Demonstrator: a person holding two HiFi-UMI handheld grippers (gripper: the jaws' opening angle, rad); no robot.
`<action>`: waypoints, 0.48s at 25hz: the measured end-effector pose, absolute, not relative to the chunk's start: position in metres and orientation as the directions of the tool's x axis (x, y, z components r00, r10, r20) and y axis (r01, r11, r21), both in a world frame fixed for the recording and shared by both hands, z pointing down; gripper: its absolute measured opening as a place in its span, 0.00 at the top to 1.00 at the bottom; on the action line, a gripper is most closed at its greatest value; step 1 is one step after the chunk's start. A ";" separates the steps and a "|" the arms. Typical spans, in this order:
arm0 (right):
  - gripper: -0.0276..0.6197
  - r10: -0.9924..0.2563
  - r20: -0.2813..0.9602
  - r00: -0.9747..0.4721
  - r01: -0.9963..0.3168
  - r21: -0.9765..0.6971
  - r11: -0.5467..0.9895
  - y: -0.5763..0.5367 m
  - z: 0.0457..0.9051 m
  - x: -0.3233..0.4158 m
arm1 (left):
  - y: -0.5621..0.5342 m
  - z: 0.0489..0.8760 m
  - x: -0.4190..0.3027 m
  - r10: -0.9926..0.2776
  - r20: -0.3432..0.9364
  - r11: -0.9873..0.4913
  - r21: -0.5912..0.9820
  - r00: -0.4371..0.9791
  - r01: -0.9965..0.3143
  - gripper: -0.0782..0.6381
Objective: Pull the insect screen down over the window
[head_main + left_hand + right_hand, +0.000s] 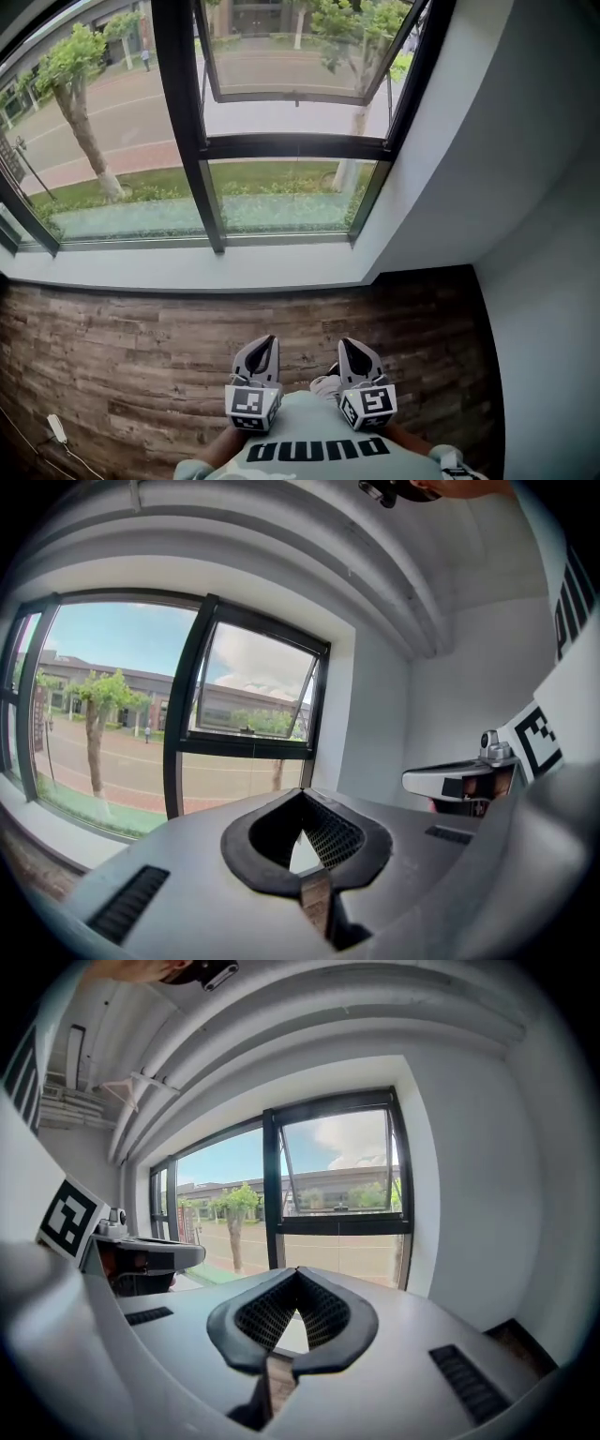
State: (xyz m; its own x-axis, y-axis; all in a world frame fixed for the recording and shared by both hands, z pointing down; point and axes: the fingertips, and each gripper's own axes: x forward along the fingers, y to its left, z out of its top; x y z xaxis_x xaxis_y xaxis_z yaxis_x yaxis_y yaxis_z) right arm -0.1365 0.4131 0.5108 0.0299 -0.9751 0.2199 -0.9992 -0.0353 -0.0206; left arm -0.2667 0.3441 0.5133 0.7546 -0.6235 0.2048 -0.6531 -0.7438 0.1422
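Observation:
The window (pixel 293 146) has a black frame, and its upper sash is tilted open outward. Its glass shows uncovered, with street and trees beyond, and I see no insect screen across it. Both grippers are held low in front of the person, side by side, pointing at the window from a distance. The left gripper (pixel 260 349) is shut with nothing between its jaws, as is the right gripper (pixel 356 351). The left gripper view shows its tips (pixel 302 797) meeting below the window (pixel 246 747). In the right gripper view the tips (pixel 298 1275) likewise meet, with the window (pixel 337 1225) ahead.
A white sill (pixel 187 267) runs under the window above a dark wood floor (pixel 141 356). A white wall (pixel 487 141) closes the right side. A white plug with a cable (pixel 56 428) lies at the lower left. Pipes run along the ceiling (pixel 309 1016).

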 end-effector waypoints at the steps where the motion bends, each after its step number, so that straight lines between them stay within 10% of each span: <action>1: 0.95 -0.974 0.222 0.042 -0.998 -0.029 -0.050 0.416 0.512 -0.135 | 0.347 0.512 -0.268 -0.622 0.201 -0.747 0.137 0.757 -0.650 0.87; 12: 0.95 -0.973 0.228 0.042 -0.998 -0.025 -0.049 0.426 0.519 -0.140 | 0.358 0.523 -0.275 -0.620 0.222 -0.752 0.104 0.752 -0.651 0.87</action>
